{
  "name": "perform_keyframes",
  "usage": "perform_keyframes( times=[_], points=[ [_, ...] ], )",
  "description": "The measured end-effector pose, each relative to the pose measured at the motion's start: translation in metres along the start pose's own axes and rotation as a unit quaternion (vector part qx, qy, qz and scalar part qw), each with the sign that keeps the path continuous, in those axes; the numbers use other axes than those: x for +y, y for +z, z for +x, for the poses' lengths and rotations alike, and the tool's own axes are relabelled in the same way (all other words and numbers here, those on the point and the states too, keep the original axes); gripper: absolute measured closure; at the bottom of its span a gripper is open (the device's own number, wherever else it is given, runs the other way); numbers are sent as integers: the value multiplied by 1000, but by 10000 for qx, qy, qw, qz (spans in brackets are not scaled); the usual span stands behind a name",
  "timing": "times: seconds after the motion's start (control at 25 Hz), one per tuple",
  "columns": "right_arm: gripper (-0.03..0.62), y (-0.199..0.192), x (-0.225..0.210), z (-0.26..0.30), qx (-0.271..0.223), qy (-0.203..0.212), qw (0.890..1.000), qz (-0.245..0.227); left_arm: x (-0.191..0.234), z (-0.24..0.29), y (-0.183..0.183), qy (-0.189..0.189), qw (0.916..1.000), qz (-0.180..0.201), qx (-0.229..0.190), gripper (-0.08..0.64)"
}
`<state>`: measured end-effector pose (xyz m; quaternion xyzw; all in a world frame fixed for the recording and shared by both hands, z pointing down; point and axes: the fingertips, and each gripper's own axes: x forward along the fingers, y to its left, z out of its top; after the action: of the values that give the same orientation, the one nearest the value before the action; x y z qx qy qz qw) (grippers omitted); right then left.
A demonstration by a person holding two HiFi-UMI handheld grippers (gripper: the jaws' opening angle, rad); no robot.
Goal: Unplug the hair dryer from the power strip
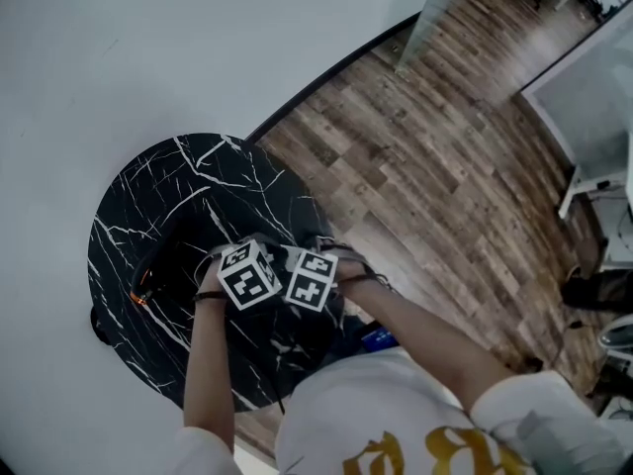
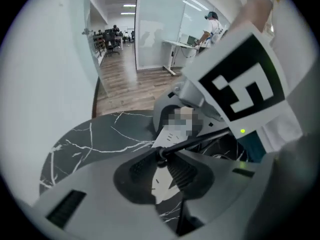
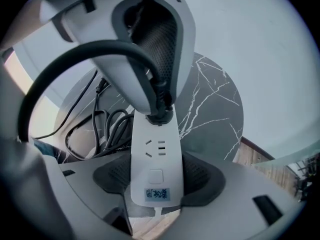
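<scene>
Here, the long white plastic power strip (image 3: 155, 159) lies on the round black marble-look table with white veins (image 1: 129, 226), and everything else sits around it. The right gripper (image 3: 156, 176) is clamped across the strip's near end. Its dark ribbed pads (image 3: 200, 176) press on the two long sides, level with the square switch, and a small label with blue print sits just below that. Further along the strip, one set of socket holes is unoccupied.

At the strip's far end, the black plug of the hair dryer's cable (image 3: 159, 115) is seated in the last socket. The left gripper (image 2: 161, 156) comes down on that end from above, with its jaws closed on the plug. In the left gripper view the pads meet round the black cable where it leaves the plug. From there, the thick black cable (image 3: 55, 64) arcs up and away to the strip's left side in the right gripper view.

A loose bundle of black leads (image 3: 100, 129) lies on the table just beside the strip, on that same side. In the head view the two grippers' marker cubes stand side by side, almost touching, directly over the strip, which they hide. Brown wooden plank flooring (image 1: 425, 156) lies beyond the table edge.
</scene>
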<state>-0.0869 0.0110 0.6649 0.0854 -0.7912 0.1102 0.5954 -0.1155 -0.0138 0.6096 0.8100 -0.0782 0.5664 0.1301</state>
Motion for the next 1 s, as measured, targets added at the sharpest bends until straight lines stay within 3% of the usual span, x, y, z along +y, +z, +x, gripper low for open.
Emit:
perform_keyframes(
  times=[0.08, 0.12, 0.28, 0.36, 0.44, 0.6, 0.68, 0.84, 1.0],
  points=[
    [321, 0, 0, 1, 31, -31, 10000, -41, -3, -2, -1, 453, 9989, 30, -66, 499],
    [321, 0, 0, 0, 31, -29, 10000, -59, -3, -2, -1, 462, 9989, -16, -80, 499],
    [321, 1, 1, -1, -59, -9, 10000, -17, 2, 0, -2, -470, 9986, -222, 123, 498],
    [321, 1, 0, 0, -54, -23, 10000, 23, 7, -3, 5, -714, 9972, -194, 130, 494],
    [321, 1, 0, 0, -55, -12, 10000, 20, 4, -4, 6, -594, 9981, -113, 123, 495],
    [321, 1, 0, 1, -5, -22, 10000, -52, -3, -3, -3, 60, 9998, 63, 176, 498],
    [321, 1, 1, 1, 16, -6, 10000, -56, -4, -3, -5, 7, 9997, 68, 229, 497],
    [321, 1, 1, 0, 13, -2, 10000, 0, 6, -7, 5, -477, 9987, 3, 181, 497],
    [321, 2, -1, 1, 76, -16, 10000, -18, 0, -8, 2, -214, 9994, -80, 250, 499]
  ],
)
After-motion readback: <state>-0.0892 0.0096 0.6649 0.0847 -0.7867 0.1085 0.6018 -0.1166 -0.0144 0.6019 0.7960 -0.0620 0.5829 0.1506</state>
